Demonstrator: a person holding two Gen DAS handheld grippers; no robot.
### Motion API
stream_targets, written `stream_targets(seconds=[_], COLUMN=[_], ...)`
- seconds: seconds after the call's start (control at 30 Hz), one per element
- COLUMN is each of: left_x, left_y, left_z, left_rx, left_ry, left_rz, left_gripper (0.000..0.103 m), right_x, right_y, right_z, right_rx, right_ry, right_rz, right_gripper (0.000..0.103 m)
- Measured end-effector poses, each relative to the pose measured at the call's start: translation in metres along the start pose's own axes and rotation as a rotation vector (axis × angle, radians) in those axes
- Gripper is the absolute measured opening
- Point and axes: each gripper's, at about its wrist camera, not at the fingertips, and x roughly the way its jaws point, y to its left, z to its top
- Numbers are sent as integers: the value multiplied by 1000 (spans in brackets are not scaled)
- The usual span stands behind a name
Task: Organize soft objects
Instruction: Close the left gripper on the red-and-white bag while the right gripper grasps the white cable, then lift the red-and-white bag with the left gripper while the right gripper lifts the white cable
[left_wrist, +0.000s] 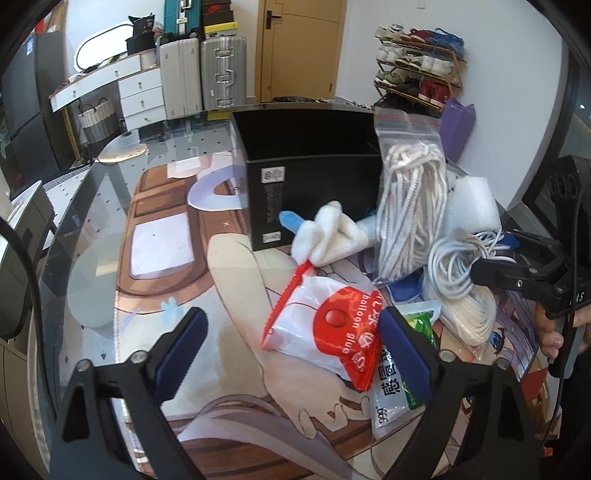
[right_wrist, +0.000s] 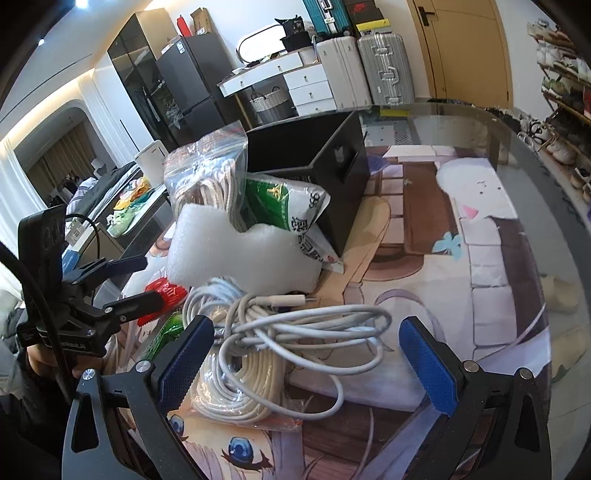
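Note:
A pile of soft things lies beside an open black box (left_wrist: 306, 162). In the left wrist view I see a white and blue plush toy (left_wrist: 332, 232), a zip bag of white rope (left_wrist: 410, 206), a white foam block (left_wrist: 474, 206), coiled white cables (left_wrist: 454, 273) and a red and white balloon glue bag (left_wrist: 332, 328). My left gripper (left_wrist: 291, 354) is open, just before the glue bag. In the right wrist view my right gripper (right_wrist: 306, 362) is open around the white cables (right_wrist: 280, 332). The foam block (right_wrist: 240, 251) and a green and white packet (right_wrist: 291, 206) lie behind them.
The glass table (left_wrist: 110, 229) covers a cartoon print mat. The black box (right_wrist: 317, 158) stands at the far side of the pile. Suitcases, a white dresser and a shoe rack (left_wrist: 421, 70) stand beyond the table. Each gripper shows in the other's view, the right (left_wrist: 524, 273) and the left (right_wrist: 107, 291).

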Motion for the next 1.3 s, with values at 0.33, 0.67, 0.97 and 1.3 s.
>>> stream_targets(seconds=[0.33, 0.67, 0.97, 1.3], left_x=[-3, -12, -17, -25], left_y=[-9, -8, -7, -7], left_z=[0, -3, -3, -1], left_rx=[18, 14, -7, -5], left_ry=[7, -11, -27, -53], left_rz=[-36, -48, -66, -87], left_gripper=[61, 54, 52, 52], right_x=[-2, -8, -15, -32], right_y=[1, 7, 8, 12], right_z=[-3, -10, -20, -29], right_rx=[3, -22, -53, -63], right_ry=[-8, -7, -31, -94], right_rz=[34, 60, 72, 76], right_gripper=[93, 83, 69, 63])
